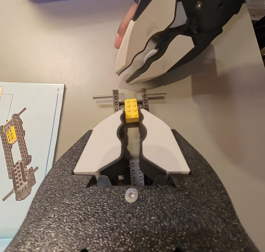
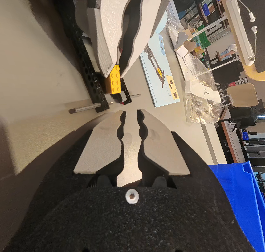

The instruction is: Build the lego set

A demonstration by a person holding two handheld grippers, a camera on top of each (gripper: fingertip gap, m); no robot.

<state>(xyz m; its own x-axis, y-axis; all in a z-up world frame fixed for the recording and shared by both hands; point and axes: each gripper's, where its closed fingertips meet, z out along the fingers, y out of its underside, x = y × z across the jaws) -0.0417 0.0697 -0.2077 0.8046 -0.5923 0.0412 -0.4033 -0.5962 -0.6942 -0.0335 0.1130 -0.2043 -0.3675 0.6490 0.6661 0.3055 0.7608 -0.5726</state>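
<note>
Beige table point(image 1: 71, 51) | left tongs point(image 1: 132, 113) level, pinching yellow brick point(image 1: 131, 110) | right tongs point(image 2: 131, 111) tilted, slightly spread, bare.

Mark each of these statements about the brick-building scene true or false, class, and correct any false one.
1. The left gripper grips a yellow brick by its sides. True.
2. The right gripper holds a grey rod. False: nothing lies between its fingers, which stand apart.
3. An instruction booklet lies on the table. True.
4. The yellow brick sits over a red frame. False: the frame is dark grey.
5. A blue bin shows in the right wrist view. True.
</note>
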